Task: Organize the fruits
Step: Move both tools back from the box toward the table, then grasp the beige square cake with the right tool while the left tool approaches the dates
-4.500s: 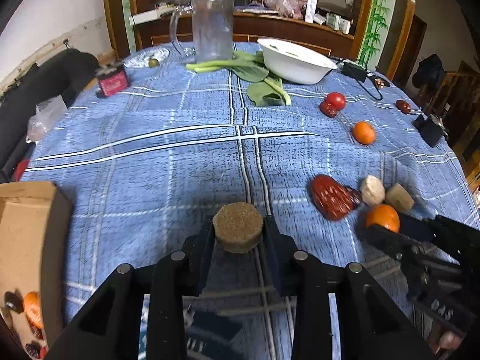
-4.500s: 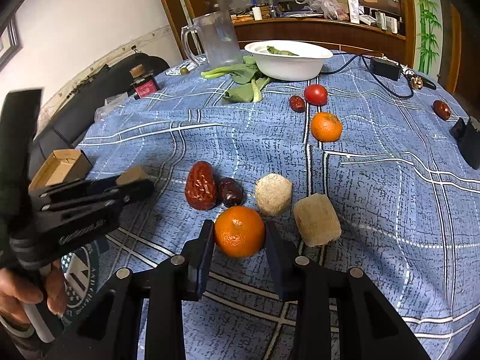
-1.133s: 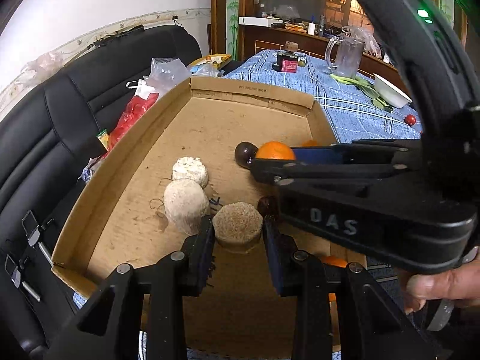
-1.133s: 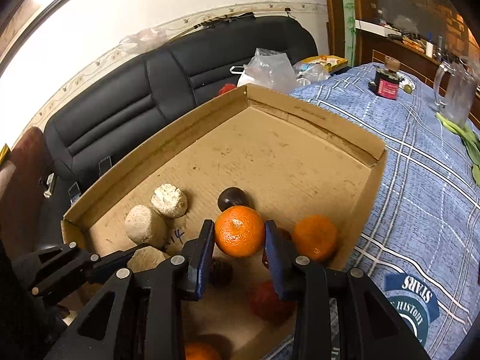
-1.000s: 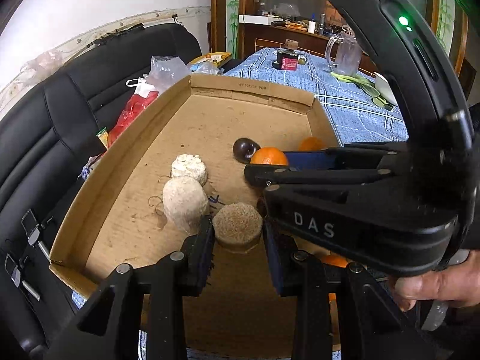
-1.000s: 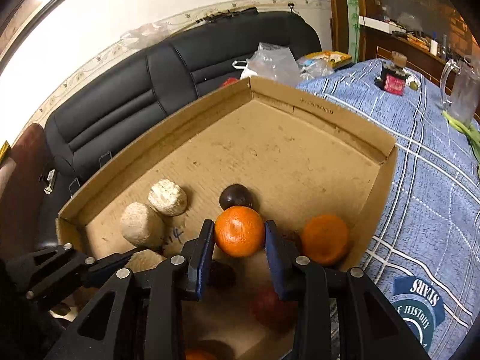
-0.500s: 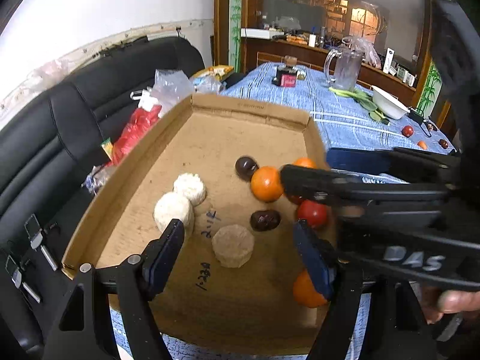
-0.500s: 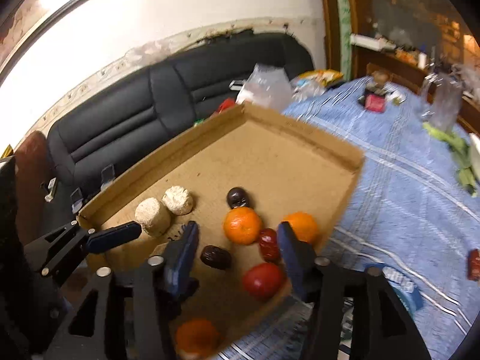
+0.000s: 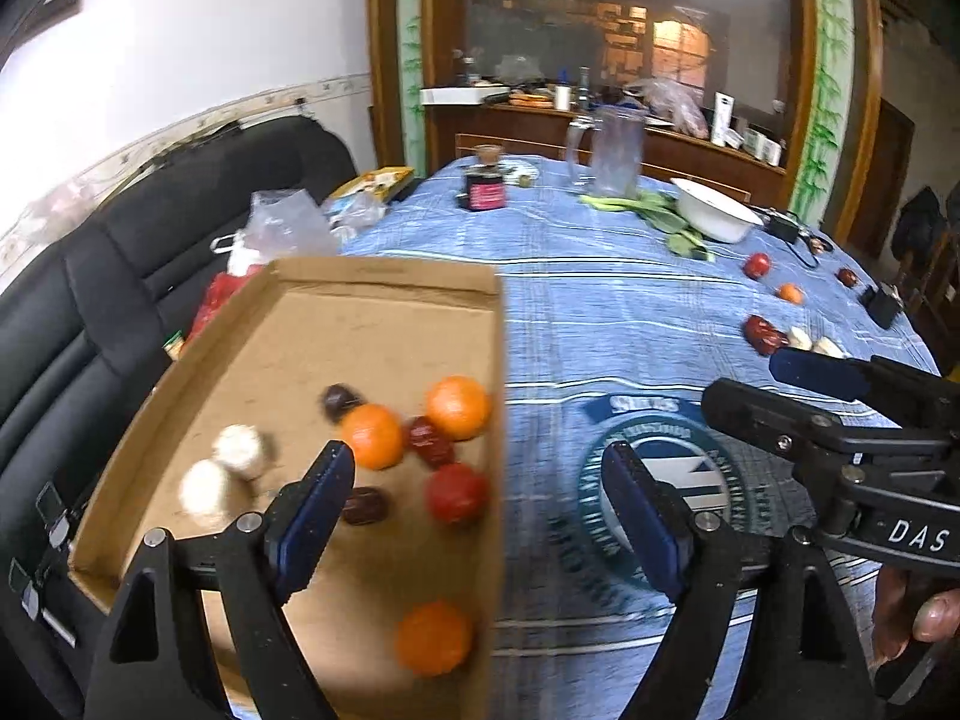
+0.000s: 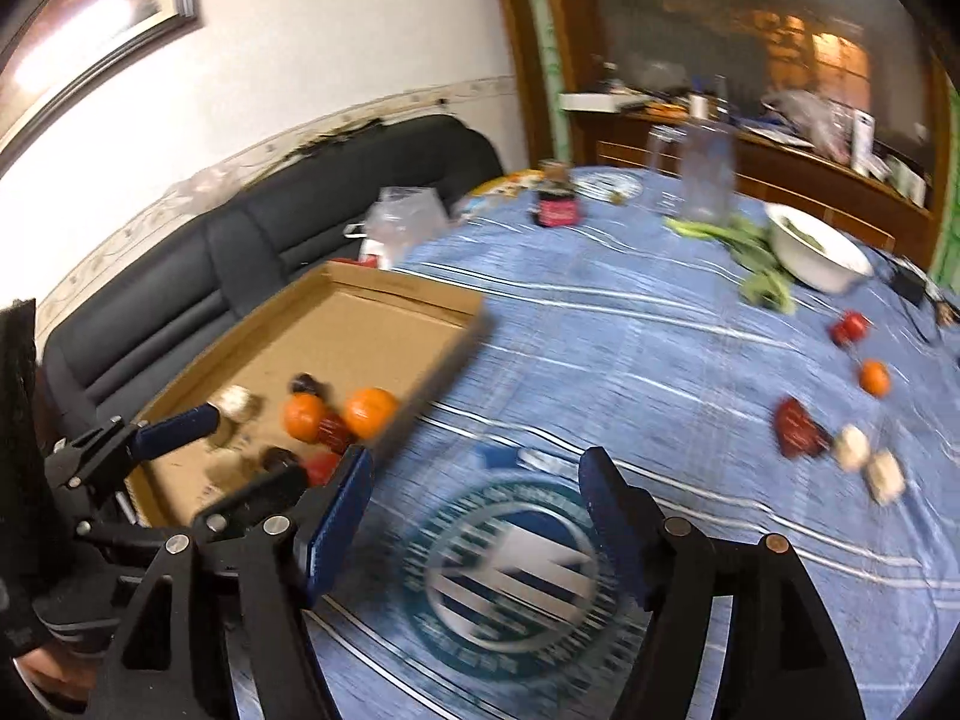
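Cardboard box (image 9: 384,288) sitting at the table edge, already loaded: three oranges (image 9: 457,408), a tomato (image 9: 456,492), dark dates, a couple of pale round lumps (image 9: 239,450). Left gripper (image 9: 474,516) and right gripper (image 10: 474,516) both opening, nothing between the jaws. Best bet now, guessing here: swing across the blue tablecloth (image 9: 600,312) to the leftovers, well apart from the box: red date (image 10: 798,429), small orange (image 10: 873,377), tomato (image 10: 849,327), two pale bits. Worth spreading wide before dropping over anything round, squeezing gently. White bowl (image 10: 816,264) holding something green, hard to make out.

Bare tablecloth (image 10: 630,360) ahead (blurred, seemingly clear); cardboard box (image 10: 414,300) leftward.
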A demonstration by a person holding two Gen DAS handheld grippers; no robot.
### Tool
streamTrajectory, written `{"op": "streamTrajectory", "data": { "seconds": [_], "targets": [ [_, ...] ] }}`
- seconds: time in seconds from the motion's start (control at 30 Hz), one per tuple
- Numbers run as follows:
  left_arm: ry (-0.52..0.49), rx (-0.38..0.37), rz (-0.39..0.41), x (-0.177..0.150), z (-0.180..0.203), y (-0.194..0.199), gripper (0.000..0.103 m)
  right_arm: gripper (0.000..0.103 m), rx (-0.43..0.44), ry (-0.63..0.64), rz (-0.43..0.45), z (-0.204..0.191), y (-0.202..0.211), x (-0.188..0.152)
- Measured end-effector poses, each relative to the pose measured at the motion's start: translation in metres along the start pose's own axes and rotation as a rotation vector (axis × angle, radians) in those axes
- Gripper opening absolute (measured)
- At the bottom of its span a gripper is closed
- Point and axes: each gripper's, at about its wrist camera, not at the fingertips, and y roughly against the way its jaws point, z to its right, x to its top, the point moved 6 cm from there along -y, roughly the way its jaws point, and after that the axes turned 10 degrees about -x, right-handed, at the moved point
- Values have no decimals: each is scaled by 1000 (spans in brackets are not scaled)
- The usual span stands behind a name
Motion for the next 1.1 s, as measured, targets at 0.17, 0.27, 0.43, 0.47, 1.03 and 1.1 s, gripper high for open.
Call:
{"op": "streamTrajectory", "data": {
  "seconds": [0.17,0.27,0.43,0.47,1.03,1.1],
  "targets": [
    [-35,-31,-19,2,32,-15,84,78,-54,-54,-2,39,11,-11],
    [-54,-42,-30,5,48,-24,84,78,-81,-86,2,60,18,-16],
    [-67,-78,-52,9,70,-37,84,78,-133,-120,-20,97,20,-27],
    [-70,-89,-56,10,76,-41,84,78,-142,-129,-30,107,20,-31],
    [-80,-217,-164,33,143,-99,84,78,-233,-224,-115,218,-7,-53],
    [-82,-222,-174,35,148,-107,84,78,-241,-223,-117,225,-12,-49]
  ]
}}
